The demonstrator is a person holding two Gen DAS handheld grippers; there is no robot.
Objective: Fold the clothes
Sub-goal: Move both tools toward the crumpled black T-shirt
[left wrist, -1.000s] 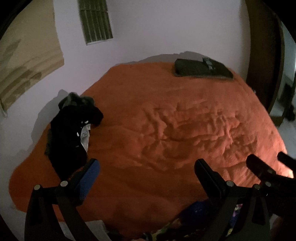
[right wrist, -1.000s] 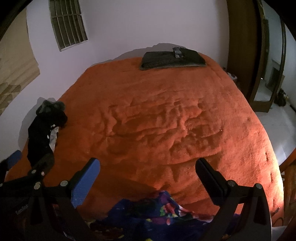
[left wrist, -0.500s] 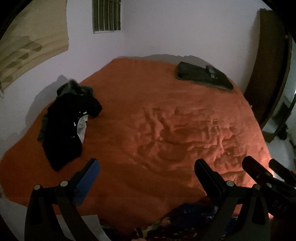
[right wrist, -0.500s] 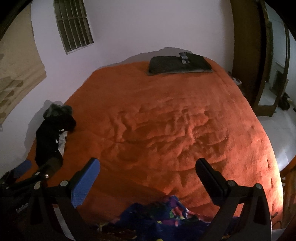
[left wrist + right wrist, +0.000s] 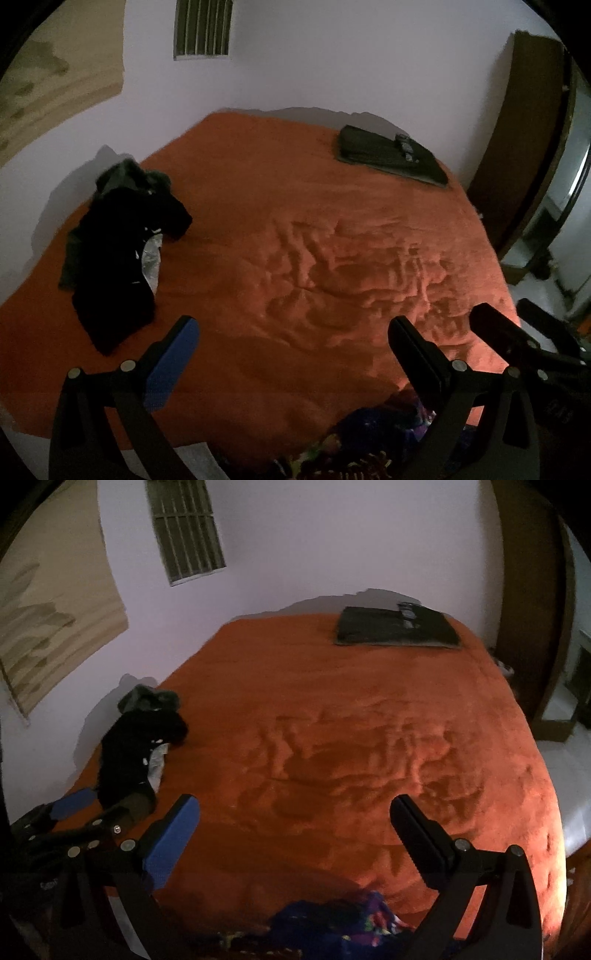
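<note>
Lying crumpled on fuzzy orange blanket [image 5: 295, 229]: black clothes [image 5: 122, 251], possibly several.

A: The patterned cloth [image 5: 384, 432] ran off the near edge in both views, so its full shape couldn't be told.

B: And the dark pile [image 5: 122, 251] at the left?

A: Too dim to tell how many garments it held. The small thing on the far folded cloth [image 5: 397, 626] was too blurred to name.

B: The bed's [image 5: 332, 738] near edge?

A: Hidden behind the gripper frames.
</note>
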